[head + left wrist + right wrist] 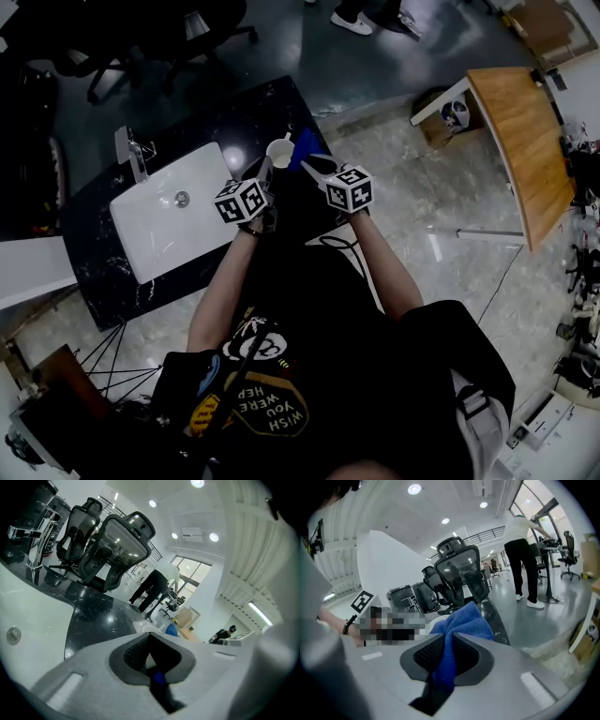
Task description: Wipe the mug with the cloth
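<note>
The white mug (279, 150) is at the far end of the black desk (234, 112), past the sink basin (159, 225), and looks empty. It is probably stiff, glazed, slippery and breakable. The left tongs (151, 662) look narrowed on its near wall, a fair hold. The right tongs (444, 660) pinch the soft blue cloth (461, 623), bunched just beside the mug.

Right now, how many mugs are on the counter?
1. A white mug stands on the black counter, right of the white sink, at the left gripper's tip. None else shows, though part of the counter is covered.
</note>
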Tool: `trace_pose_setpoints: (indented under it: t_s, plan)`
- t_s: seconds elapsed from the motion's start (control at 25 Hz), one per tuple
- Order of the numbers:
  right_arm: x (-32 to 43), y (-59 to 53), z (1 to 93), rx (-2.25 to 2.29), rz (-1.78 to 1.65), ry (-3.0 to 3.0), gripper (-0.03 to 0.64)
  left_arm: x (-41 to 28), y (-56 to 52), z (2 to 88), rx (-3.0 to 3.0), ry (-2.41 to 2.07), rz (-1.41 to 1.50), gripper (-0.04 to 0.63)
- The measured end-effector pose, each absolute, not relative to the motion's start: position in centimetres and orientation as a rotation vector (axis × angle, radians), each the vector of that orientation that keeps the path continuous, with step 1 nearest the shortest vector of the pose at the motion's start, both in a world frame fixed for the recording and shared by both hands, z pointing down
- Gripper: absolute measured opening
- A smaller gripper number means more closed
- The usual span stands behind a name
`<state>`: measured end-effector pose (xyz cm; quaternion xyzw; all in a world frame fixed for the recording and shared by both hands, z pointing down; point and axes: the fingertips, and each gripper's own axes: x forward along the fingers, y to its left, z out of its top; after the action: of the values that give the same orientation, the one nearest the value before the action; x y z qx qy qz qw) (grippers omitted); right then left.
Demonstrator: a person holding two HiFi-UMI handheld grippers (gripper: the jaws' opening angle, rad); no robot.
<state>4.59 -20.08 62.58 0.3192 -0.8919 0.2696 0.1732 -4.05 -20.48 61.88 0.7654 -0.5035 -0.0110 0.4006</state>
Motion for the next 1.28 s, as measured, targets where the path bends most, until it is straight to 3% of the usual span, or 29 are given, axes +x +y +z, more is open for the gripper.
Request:
trace_pose_setpoints:
  t_s: [0.24,0.56,0.88,1.08,1.28]
  plan:
    - [2.9,-14.9,64.3,0.724,0.721,-2.523,0.058,-3.8,-20.4,61.9,1.961,-1.274,0.0,0.002]
    - [5.6,-22.4,60.4,0.946,0.654,-2.557,0.058,-3.8,-20.2,62.0,1.958,-1.271,-0.01,0.002]
    - [3.4,-15.4,65.3,0.721,0.722,-2.498,0.058,-3.6,-20.3,62.0,1.953,-1.27,-0.011,0.002]
    - [5.7,-20.9,62.0,0.969,0.725,-2.55,0.057,-3.9,-20.4,62.2,1.954,-1.276,-0.02,0.002]
    - [5.0,-21.6,62.8,0.898,0.715,-2.501,0.057,-3.6,-20.3,61.9,1.944,-1.28,-0.025,0.002]
